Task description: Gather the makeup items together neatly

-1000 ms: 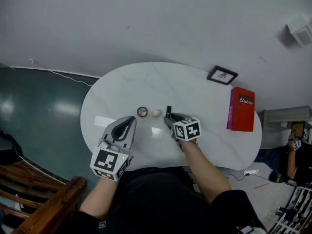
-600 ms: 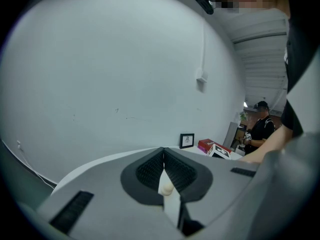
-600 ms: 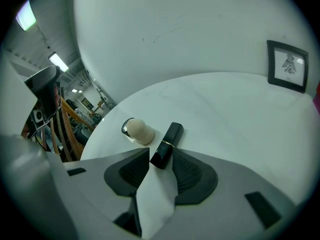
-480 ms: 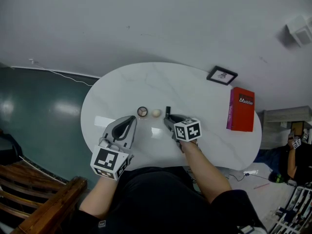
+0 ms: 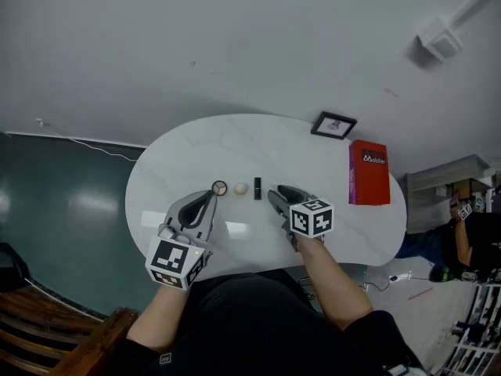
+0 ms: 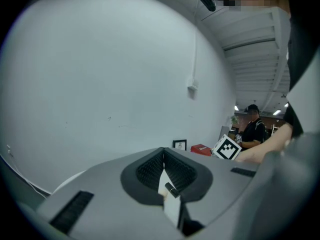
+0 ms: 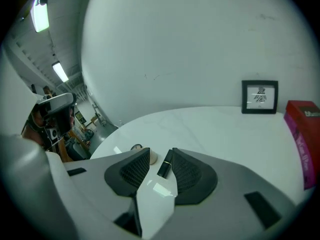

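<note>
Three makeup items lie in a row on the white oval table (image 5: 196, 143): a round compact (image 5: 219, 188), a beige sponge (image 5: 241, 188) and a black lipstick tube (image 5: 257, 188). My right gripper (image 5: 275, 194) is open, its tips just right of the lipstick and apart from it. In the right gripper view the lipstick (image 7: 165, 164) shows through the gap of the right gripper (image 7: 161, 155), with the sponge (image 7: 152, 158) and compact (image 7: 136, 147) to its left. My left gripper (image 5: 208, 197) is shut and empty, just short of the compact. In its own view the left gripper (image 6: 163, 154) shows only a thin slit.
A red box (image 5: 369, 172) stands upright at the table's right side, and a small framed picture (image 5: 334, 124) lies at the far edge. A wooden chair (image 5: 70, 343) is at the lower left. A person (image 5: 470, 241) stands off to the right.
The right gripper has let go of the lipstick and drawn back to the right. The lipstick now lies beside the sponge. The head view has shifted.
</note>
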The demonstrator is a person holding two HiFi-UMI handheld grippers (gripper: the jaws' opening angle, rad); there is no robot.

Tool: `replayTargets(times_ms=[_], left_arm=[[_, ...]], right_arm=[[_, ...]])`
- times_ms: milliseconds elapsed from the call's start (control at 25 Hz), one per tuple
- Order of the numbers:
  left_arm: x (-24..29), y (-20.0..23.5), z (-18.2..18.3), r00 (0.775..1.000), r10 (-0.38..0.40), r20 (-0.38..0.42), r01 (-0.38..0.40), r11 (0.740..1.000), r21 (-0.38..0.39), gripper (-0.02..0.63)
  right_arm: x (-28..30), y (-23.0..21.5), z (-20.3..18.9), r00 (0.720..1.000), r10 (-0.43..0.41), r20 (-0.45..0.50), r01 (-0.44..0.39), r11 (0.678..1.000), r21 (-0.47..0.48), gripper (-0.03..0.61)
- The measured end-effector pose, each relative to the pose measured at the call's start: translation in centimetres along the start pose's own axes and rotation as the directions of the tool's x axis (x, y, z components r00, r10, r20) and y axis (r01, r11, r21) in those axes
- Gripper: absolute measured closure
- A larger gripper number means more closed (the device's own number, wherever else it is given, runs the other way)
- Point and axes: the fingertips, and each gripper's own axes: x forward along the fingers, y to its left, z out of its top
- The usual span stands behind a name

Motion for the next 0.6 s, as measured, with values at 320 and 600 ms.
replayTargets(times_ms=[320, 600], left_arm=[[-0.3, -2.3, 1.7, 0.998, -0.029, 0.056, 0.028, 0.999, 0.021, 0.603], [1.3, -6.1, 5.0, 0.996, 0.008, 0.086, -0.016, 0.996, 0.086, 0.603]], right_arm=[[-8.2, 2.0, 4.2, 0.98, 0.004, 0.197, 0.009, 0.998, -0.062, 0.465], [-14.0, 1.5, 8.8, 0.933, 0.119, 0.34, -0.06, 0.982, -0.18, 0.5]])
